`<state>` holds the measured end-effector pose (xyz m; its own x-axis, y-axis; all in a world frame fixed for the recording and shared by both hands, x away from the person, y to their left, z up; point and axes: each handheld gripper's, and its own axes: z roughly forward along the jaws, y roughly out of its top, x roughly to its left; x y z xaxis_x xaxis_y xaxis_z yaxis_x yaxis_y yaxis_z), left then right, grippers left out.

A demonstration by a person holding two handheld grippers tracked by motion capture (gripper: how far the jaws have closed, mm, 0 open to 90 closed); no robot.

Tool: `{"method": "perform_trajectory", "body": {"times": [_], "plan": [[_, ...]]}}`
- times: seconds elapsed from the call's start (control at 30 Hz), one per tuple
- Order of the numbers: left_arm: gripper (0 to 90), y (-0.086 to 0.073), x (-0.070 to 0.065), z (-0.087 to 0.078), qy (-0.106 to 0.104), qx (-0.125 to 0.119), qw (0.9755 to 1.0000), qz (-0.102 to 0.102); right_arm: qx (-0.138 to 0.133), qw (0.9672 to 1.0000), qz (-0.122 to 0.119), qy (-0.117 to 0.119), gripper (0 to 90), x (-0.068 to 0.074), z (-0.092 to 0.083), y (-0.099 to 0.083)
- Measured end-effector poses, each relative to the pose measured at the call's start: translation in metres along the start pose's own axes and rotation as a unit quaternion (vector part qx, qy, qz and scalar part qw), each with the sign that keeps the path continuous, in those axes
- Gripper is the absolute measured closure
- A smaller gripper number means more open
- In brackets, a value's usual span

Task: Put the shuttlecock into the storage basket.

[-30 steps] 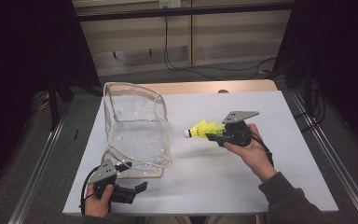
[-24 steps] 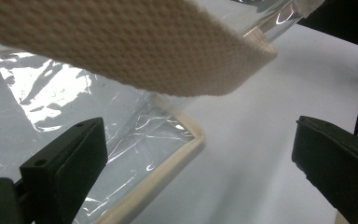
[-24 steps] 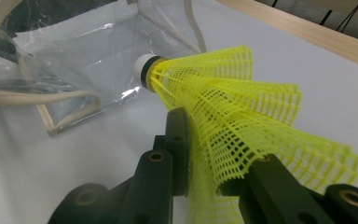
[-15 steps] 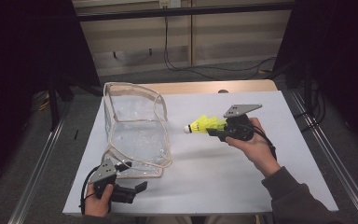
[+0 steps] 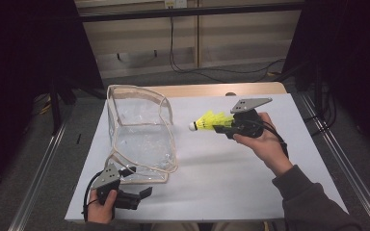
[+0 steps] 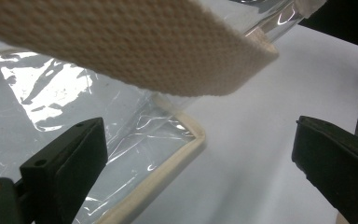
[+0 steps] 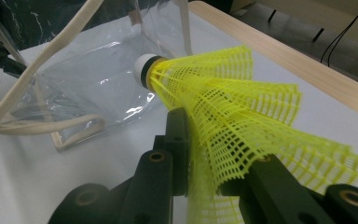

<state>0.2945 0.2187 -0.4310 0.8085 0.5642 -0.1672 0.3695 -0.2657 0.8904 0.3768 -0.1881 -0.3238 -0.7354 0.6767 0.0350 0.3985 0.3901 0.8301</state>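
On a white table [image 5: 231, 183], two handheld grippers work around one clear plastic bag [image 5: 139, 134] with cream trim. At the near left, the left gripper [image 5: 142, 195] rests by the bag's corner, jaws wide apart, holding nothing. Right of the bag, the right gripper [image 5: 219, 126] pinches one yellow shuttlecock [image 5: 207, 121] by its mesh skirt, above the table, white tip toward the bag.

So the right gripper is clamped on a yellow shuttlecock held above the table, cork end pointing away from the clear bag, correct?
Not quite: the cork end points toward the clear bag, as the high view shows. The right gripper is indeed clamped on the yellow shuttlecock, held above the table.
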Motion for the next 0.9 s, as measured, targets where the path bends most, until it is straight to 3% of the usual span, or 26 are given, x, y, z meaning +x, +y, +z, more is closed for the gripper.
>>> {"method": "perform_trajectory", "body": {"times": [0.53, 0.9], "plan": [[3.2, 0.000, 0.000, 0.000, 0.000, 0.002, 1.0000, 0.001, -0.010, 0.9999, 0.005, 0.004, 78.3, -0.003, -0.007, 0.023], [3.1, 0.000, 0.000, 0.000, -0.001, 0.001, 1.0000, 0.000, -0.008, 0.9999, -0.007, 0.006, 78.3, 0.003, -0.005, 0.038]]}}
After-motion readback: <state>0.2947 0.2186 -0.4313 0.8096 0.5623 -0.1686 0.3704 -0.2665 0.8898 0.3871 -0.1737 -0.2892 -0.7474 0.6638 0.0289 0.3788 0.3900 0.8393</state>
